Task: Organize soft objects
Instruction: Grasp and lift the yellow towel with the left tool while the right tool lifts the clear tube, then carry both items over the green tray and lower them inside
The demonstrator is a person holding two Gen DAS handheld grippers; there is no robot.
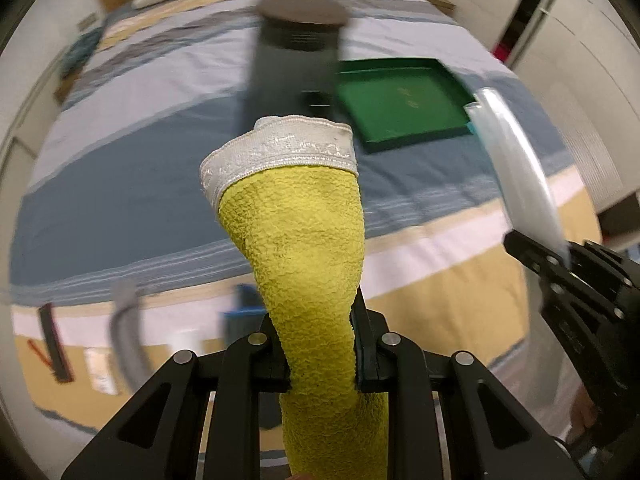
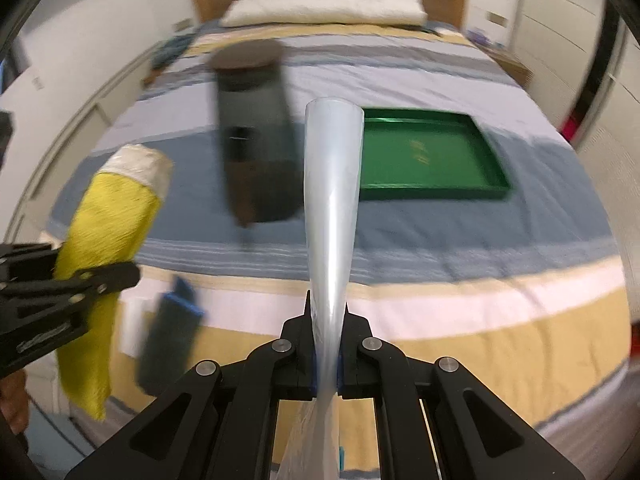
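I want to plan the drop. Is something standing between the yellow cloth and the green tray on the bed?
Yes. A tall dark cylinder stands on the bed beside the green tray, partly in the line from the yellow cloth, which the left gripper holds. The tray itself looks empty.

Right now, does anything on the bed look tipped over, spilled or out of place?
Nothing stands out. The green tray lies flat and empty on the bedspread, the dark cylinder stands beside it, and nothing looks spilled. Motion blur hides finer detail.
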